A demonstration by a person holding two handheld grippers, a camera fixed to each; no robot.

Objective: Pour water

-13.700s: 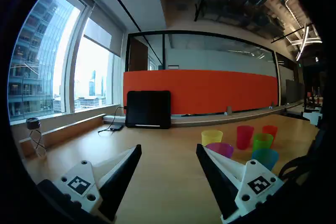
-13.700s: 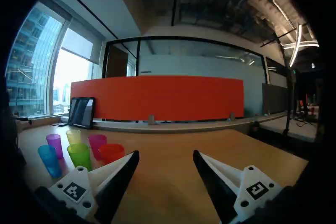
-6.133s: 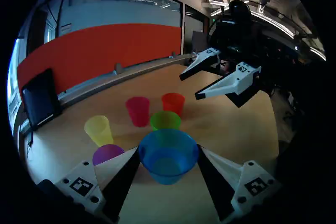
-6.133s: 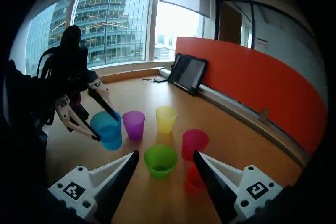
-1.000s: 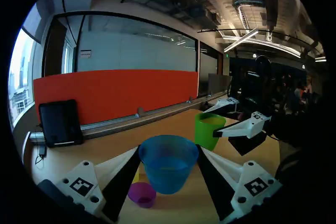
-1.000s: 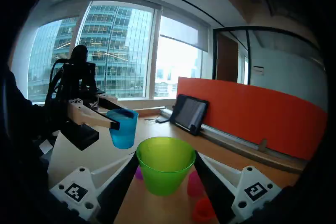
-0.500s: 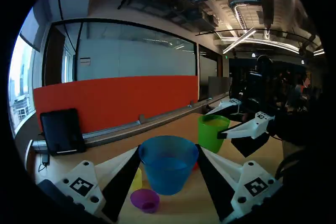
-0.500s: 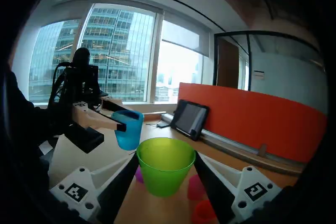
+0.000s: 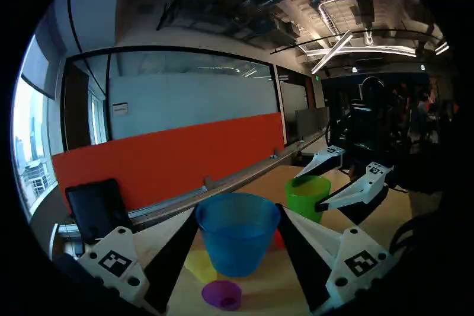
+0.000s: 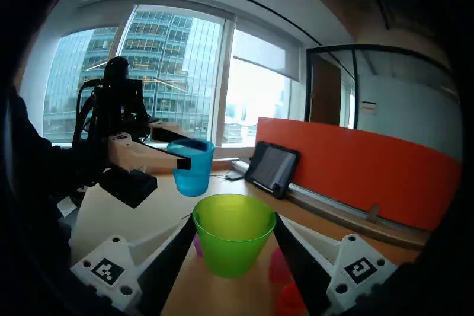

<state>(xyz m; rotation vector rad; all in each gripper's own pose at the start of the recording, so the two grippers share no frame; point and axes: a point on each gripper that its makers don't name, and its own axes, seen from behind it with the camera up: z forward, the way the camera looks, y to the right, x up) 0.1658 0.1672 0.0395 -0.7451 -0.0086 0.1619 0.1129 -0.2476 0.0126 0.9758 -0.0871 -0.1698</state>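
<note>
My left gripper (image 9: 237, 239) is shut on a translucent blue cup (image 9: 238, 233) with water in its lower half, held upright in the air. My right gripper (image 10: 234, 239) is shut on a green cup (image 10: 233, 232), also upright and lifted. In the left gripper view the green cup (image 9: 307, 197) hangs to the right in the right gripper (image 9: 321, 188), slightly farther off. In the right gripper view the blue cup (image 10: 192, 167) hangs upper left in the left gripper (image 10: 178, 149), higher than the green cup's rim.
Below on the wooden table (image 9: 284, 283) stand a yellow cup (image 9: 200, 265), a purple cup (image 9: 222, 295) and a red cup (image 9: 278, 239). A magenta cup (image 10: 279, 267) and the red cup (image 10: 291, 301) sit under the green one. A dark tablet (image 10: 273, 169) leans against the orange divider (image 10: 379, 168).
Both held cups have risen over the last second. The blue cup has come closer to the green cup and now sits higher than it.
</note>
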